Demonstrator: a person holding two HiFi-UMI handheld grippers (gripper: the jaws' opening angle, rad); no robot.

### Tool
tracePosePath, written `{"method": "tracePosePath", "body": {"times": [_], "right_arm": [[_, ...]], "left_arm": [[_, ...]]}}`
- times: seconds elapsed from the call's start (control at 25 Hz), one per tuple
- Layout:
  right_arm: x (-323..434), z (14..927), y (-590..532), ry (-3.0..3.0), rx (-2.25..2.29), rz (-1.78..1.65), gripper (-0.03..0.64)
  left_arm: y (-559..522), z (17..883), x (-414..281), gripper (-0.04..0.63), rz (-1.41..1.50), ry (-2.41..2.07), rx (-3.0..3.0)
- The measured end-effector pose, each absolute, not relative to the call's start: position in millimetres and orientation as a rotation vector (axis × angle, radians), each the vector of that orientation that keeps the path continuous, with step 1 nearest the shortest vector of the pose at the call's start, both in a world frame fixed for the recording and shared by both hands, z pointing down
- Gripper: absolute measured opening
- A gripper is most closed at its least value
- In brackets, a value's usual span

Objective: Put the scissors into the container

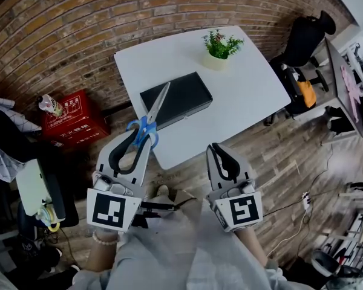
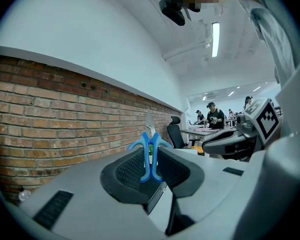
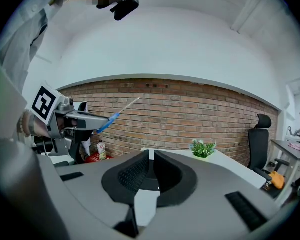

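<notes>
Up front, the left gripper (image 1: 142, 136) is clamped on the scissors (image 1: 152, 115), its two dark pads pressed against the blue handles from either side. The closed blades stick out past the jaws. From the head view the blades cross the left part of the container (image 1: 181, 95), with the tip near its far edge; how high above it they are cannot be told. The container is a flat black box lying on the white table (image 1: 248, 95), towards the table's near left side. A small potted plant (image 1: 219, 46) stands beyond it by the far edge, well apart from the box. The right gripper (image 1: 215, 147) hangs off the table's near edge, to the right of the left one and apart from it. Its jaws are drawn together with only a slit between the pads, and nothing is in them. A red box (image 1: 72, 122) sits on the floor by the brick wall (image 1: 78, 29).
</notes>
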State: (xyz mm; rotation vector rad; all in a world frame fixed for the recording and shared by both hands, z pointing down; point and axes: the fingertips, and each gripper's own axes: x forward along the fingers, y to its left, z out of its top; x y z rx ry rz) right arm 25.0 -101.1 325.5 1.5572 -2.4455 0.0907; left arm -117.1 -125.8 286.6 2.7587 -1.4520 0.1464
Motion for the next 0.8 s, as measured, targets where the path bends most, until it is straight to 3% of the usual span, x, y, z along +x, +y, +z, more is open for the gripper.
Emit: {"method": "tracePosePath", "body": {"times": [0.8], "right_arm": [[34.3, 321.3, -124.0, -2.507, 1.476, 0.072, 0.057]], "left_arm": [[-138.7, 275.7, -103.2, 0.1, 0.149, -1.541, 2.736]]}}
